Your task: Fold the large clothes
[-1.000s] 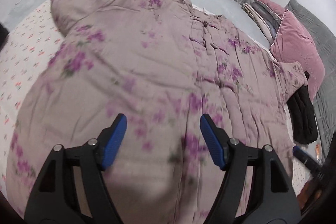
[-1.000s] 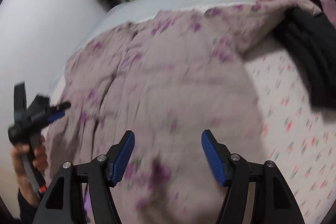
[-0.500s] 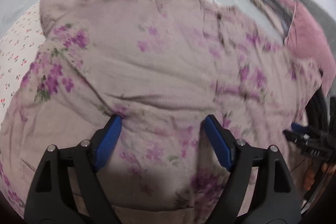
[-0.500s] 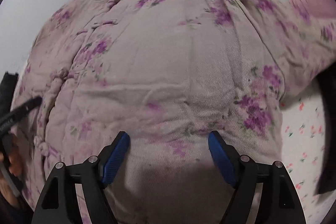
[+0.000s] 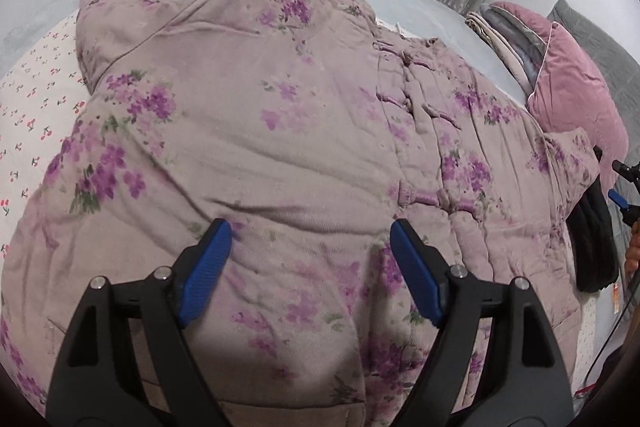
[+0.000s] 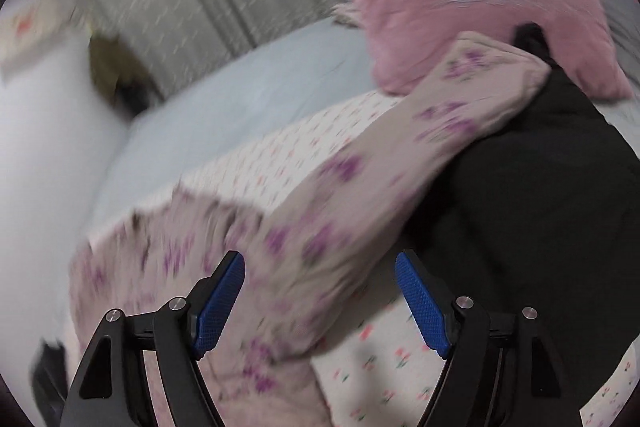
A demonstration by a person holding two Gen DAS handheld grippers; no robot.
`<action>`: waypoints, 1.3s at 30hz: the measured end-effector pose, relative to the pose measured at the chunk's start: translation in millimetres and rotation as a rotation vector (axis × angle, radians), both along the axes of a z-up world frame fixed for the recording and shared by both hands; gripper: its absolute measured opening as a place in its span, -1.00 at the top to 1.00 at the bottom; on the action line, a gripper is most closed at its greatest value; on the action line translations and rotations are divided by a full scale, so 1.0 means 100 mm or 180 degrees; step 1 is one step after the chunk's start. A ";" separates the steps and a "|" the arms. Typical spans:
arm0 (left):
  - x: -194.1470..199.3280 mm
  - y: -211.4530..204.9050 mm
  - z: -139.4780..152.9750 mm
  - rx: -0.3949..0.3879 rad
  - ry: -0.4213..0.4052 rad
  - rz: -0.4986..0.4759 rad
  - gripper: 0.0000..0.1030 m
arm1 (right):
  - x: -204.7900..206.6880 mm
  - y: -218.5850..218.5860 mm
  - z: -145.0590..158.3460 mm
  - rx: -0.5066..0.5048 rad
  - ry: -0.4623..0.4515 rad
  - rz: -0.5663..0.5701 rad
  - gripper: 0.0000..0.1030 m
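lying flat under both spread, empty grippers: floral padded jacket (image 5: pixel 280 131), left gripper (image 5: pixel 310 263), right gripper (image 6: pixel 320 291).

jacket (image 5: pixel 280 131): spread across the bed (image 5: pixel 36 99)
sleeve (image 6: pixel 452 119): lies over the dark garment (image 6: pixel 540 195)
pillow (image 5: pixel 576 95): right of jacket

Each hand-held gripper, the left gripper (image 5: pixel 310 281) and the right gripper (image 6: pixel 320 301), has a matte black plastic frame with triangular cut-outs. Silver round screws (image 5: pixel 457 270) sit at the pivots. The fingers (image 5: pixel 206 269) carry ribbed, bright blue pads (long and slim).
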State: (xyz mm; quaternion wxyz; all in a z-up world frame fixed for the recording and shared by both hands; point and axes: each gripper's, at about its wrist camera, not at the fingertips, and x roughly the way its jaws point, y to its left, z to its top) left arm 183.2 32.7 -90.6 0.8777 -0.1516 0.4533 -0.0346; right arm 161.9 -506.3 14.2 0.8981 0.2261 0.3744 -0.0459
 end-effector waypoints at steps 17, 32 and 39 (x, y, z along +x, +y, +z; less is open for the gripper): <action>0.02 0.00 0.00 -0.0094 -0.0077 0.0068 -0.57 | 0.67 -1.68 -0.42 0.0613 0.0083 -0.1463 -0.53; 0.02 0.02 -0.01 -0.0306 -0.0020 0.0019 -0.57 | 0.21 -0.70 0.98 -0.0915 -0.0914 -0.1254 0.92; 0.00 0.03 0.00 -0.0450 0.0014 -0.0043 -0.57 | -0.06 -0.91 0.65 -0.0404 -0.0532 -0.1138 0.91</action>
